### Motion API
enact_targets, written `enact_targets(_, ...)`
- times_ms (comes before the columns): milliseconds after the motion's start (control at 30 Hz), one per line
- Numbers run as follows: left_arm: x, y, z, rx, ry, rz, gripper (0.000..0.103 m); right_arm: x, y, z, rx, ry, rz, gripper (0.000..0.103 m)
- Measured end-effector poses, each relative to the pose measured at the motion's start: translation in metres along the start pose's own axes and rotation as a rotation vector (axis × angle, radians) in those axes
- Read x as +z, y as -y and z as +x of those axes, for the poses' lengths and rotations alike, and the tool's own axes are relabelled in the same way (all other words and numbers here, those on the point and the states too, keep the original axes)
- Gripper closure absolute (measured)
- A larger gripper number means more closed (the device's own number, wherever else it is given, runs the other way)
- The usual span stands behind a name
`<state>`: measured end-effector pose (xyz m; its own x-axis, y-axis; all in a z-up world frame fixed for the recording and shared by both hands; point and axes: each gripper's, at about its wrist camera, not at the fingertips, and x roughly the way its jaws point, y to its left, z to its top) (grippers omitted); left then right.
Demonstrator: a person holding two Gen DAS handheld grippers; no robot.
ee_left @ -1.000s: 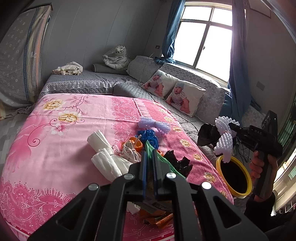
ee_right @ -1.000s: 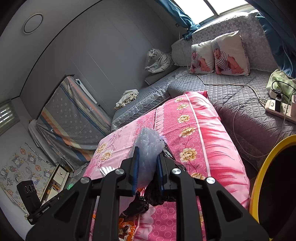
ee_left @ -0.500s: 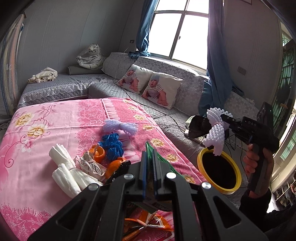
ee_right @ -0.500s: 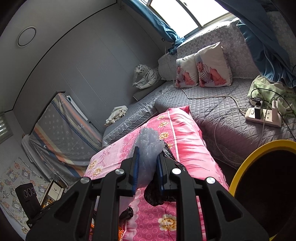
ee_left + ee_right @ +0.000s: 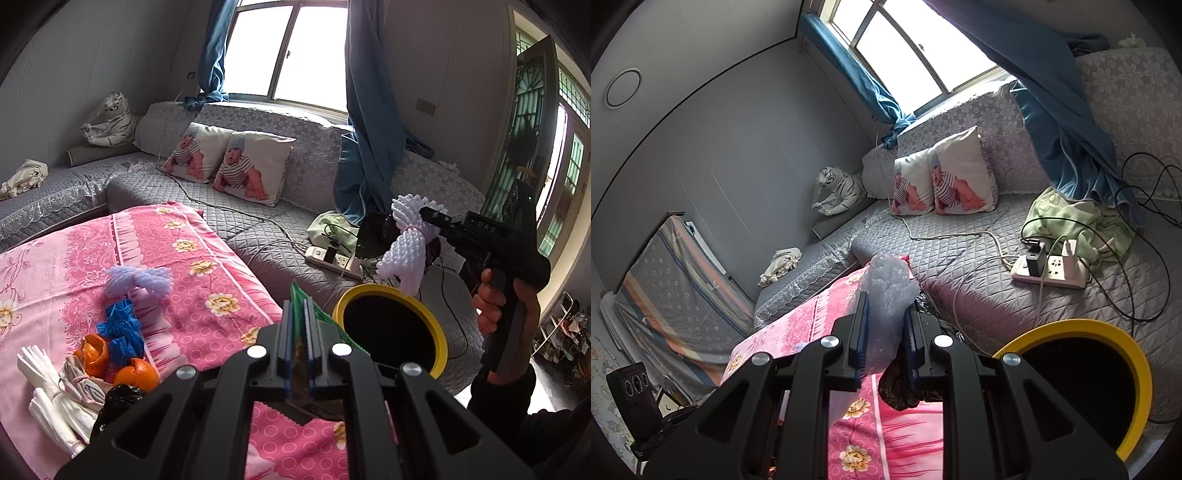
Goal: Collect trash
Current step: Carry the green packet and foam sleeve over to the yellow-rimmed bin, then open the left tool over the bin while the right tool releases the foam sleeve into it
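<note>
R gripper [image 5: 884, 332] pinching white foam net [image 5: 888, 288], black bag hanging below jaws. L gripper [image 5: 300, 332] pressed tight on thin green wrapper [image 5: 295, 291]. Yellow-rimmed bin [image 5: 1108, 332] ahead-right of both. Step: carry to bin. Next: centre jaws over opening, release.

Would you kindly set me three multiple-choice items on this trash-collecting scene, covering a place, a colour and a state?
1. Where does the white foam net hang?
A. above the bin
B. on the pink bedspread
C. on the windowsill

2. What colour is the bin's rim?
A. red
B. yellow
C. white

3. How is the right hand-held gripper?
A. open and empty
B. shut on the foam net
C. lying on the sofa

Answers: 1 A, it dangles over the opening; 2 B, the ring is yellow; 3 B, its pads pinch the net.
</note>
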<state>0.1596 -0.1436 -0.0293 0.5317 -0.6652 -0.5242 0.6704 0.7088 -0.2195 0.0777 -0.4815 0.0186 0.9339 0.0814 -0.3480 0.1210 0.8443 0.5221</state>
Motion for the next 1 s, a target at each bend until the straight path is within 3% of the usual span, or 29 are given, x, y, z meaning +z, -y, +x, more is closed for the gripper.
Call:
enact_targets(433,0.007,0.059,0.083,-0.147,-0.096,0.09,0.098,0.022,0.05,-0.032,-0.167,0.071,0.005,0.087)
enact_targets(667,0.007,0.084,0.119,-0.202,-0.15,0.126,0.098,0.025,0.068,-0.034,-0.277,0.094,-0.007,0.087)
enact_targets(1000,0.001,0.111,0.153,-0.251,-0.214,0.154,0.098,0.019,0.103,-0.02,-0.345,0.072,0.042,0.087)
